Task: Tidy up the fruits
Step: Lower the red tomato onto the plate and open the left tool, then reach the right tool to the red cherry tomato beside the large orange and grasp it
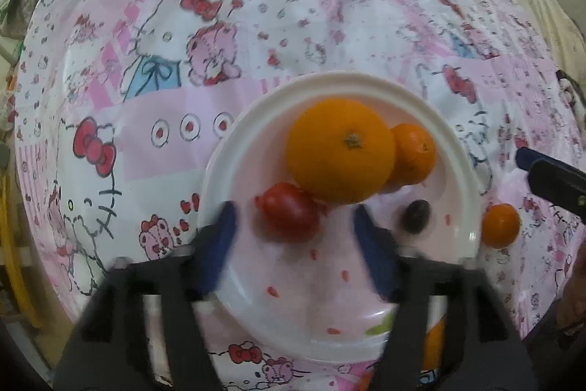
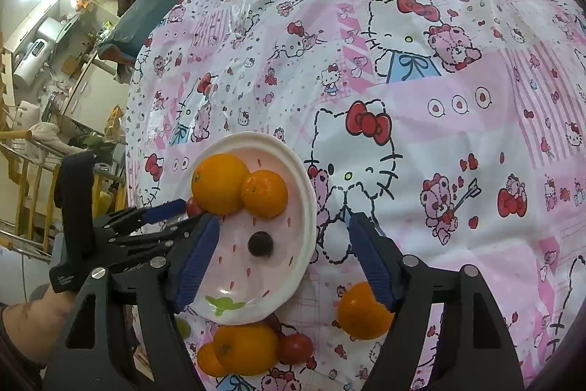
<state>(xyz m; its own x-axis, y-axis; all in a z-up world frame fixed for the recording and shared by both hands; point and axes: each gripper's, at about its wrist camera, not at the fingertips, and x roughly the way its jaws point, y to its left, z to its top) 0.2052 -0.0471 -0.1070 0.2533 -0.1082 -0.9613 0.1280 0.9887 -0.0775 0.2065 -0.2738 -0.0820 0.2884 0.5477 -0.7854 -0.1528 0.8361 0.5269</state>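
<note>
A white plate is set on the Hello Kitty tablecloth, and it's loaded with a big orange, a smaller orange touching it, a red tomato and a dark grape. The left gripper is held over the plate with fingers spread wide, nothing pinched, tomato right between them. The right gripper is spread open too, nothing grabbed. Just off the rim, a loose orange is seen by its right finger, and more oranges plus another tomato are bunched below the plate.
</note>
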